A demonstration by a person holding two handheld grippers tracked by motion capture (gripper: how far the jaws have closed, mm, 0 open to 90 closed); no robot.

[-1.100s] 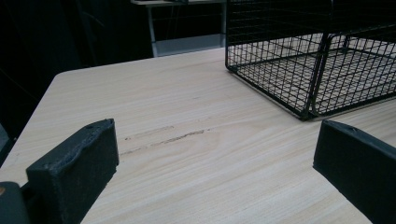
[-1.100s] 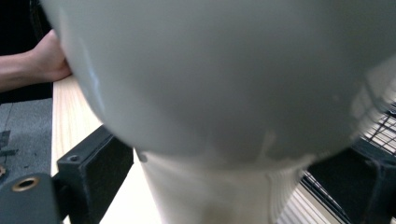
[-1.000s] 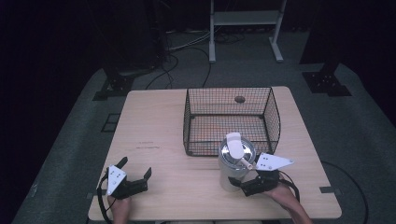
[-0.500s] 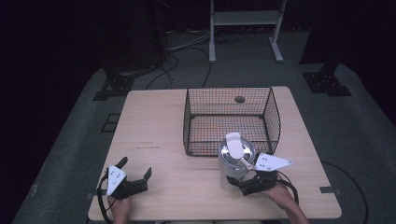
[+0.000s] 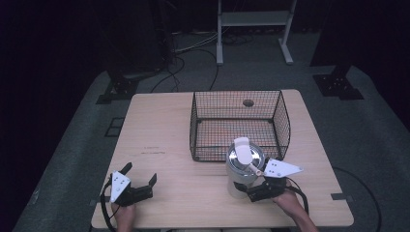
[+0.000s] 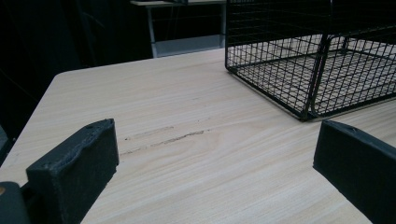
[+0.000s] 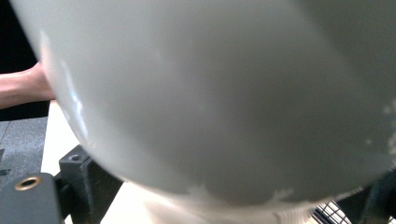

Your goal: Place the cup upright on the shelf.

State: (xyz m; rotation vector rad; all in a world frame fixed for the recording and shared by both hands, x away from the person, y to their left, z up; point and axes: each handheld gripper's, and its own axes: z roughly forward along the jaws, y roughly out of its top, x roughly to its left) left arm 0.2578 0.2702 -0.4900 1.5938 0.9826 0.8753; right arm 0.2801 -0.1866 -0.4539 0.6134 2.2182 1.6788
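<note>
A white jug (image 5: 240, 180) with a shiny metal lid and a white handle across its top stands upright on the wooden table (image 5: 159, 130), just in front of the black wire basket (image 5: 193, 126). My right gripper (image 5: 251, 192) is low at the jug's near right side. In the right gripper view the jug (image 7: 224, 93) is very close, with the right gripper (image 7: 229, 198) open and one jaw on each side of the jug's base. My left gripper (image 5: 140, 173) rests open near the table's front left, holding nothing. In the left gripper view the left gripper (image 6: 210, 154) faces bare wood.
The wire basket (image 6: 308, 70) stands at the table's far middle, with a small dark round spot (image 5: 248, 103) near its back wall. Cables (image 5: 179, 53) and a metal stand (image 5: 254, 29) lie on the floor beyond. A forearm (image 7: 21, 88) shows behind the jug.
My right gripper has crept slightly left toward the jug's base. The jug, basket and left gripper have stayed in place.
</note>
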